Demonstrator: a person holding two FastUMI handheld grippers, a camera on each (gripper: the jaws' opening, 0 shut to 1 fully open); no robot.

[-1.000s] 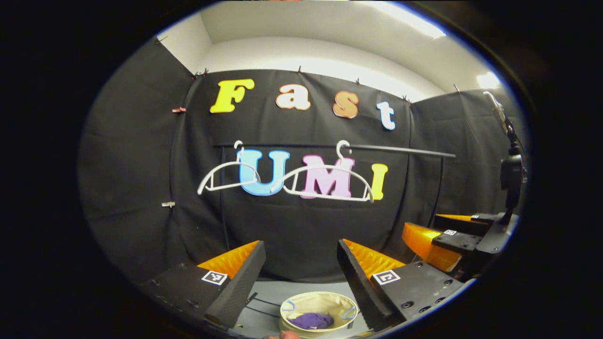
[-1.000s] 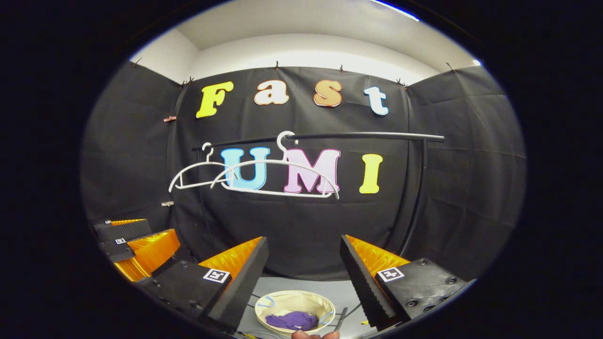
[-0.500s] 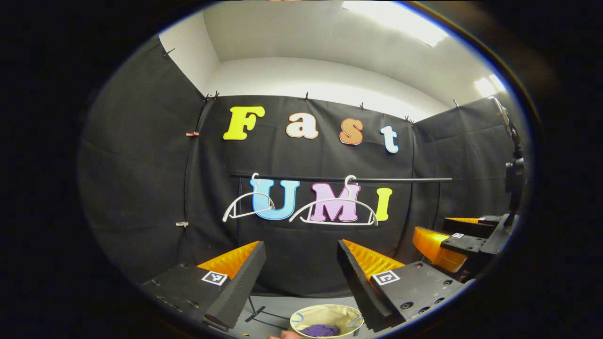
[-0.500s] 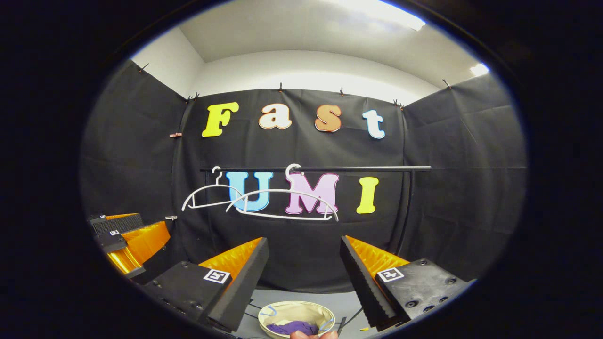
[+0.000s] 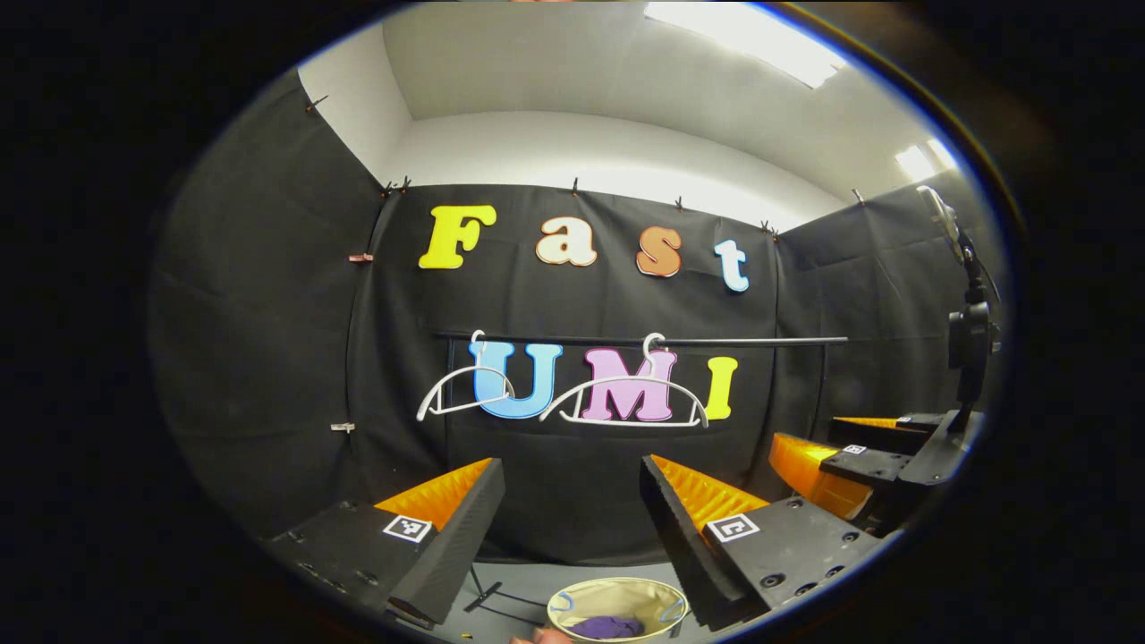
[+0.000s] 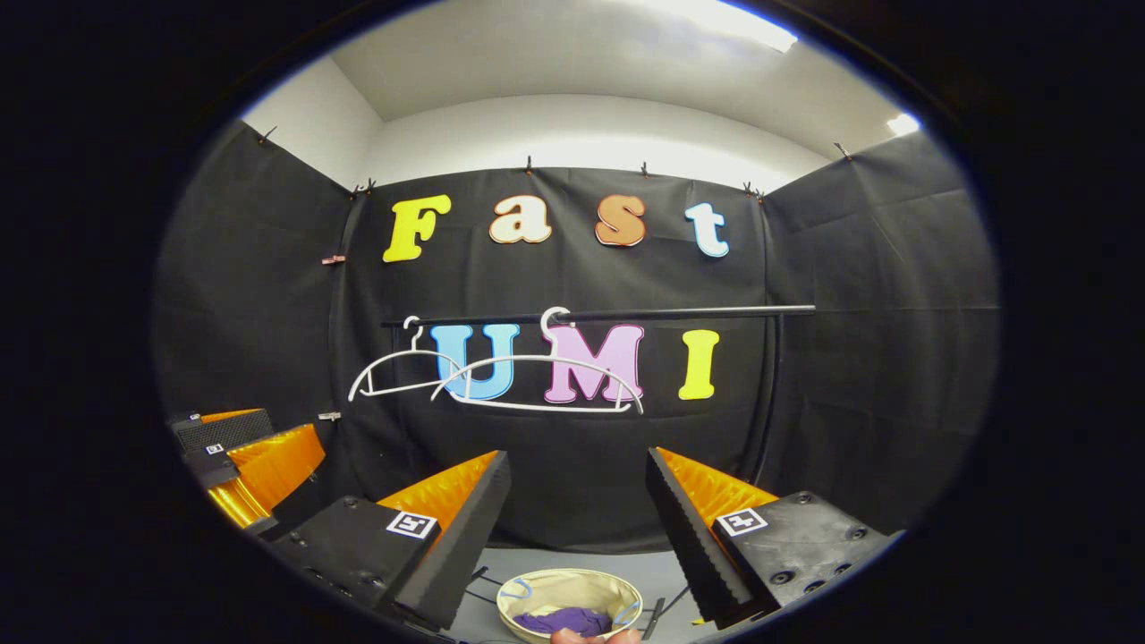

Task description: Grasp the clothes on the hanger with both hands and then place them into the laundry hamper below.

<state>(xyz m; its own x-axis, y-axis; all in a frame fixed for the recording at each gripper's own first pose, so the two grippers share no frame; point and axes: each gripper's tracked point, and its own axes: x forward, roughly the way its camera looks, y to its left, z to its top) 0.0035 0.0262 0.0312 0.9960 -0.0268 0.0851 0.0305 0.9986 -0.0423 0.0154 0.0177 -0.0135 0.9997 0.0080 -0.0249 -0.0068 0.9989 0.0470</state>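
- The left gripper [image 5: 572,528] has its jaws spread wide with nothing between them; the right gripper [image 6: 577,523] is likewise spread and empty.
- The purple garment [image 6: 564,619] lies bunched in the cream laundry hamper [image 6: 537,588] at the bottom centre of the right gripper view; the left gripper view shows the same garment [image 5: 608,626] in the hamper [image 5: 617,595], low in the frame, below and ahead of the jaws.
- Two white hangers [image 6: 537,380] hang bare on the black rail [image 6: 680,312] at mid-frame, well beyond both pairs of fingers; no cloth is on either.
- By my judgement the task looks done; both grippers point at the wall above the hamper, neither clearly nearer; the garment's long axis cannot be told.
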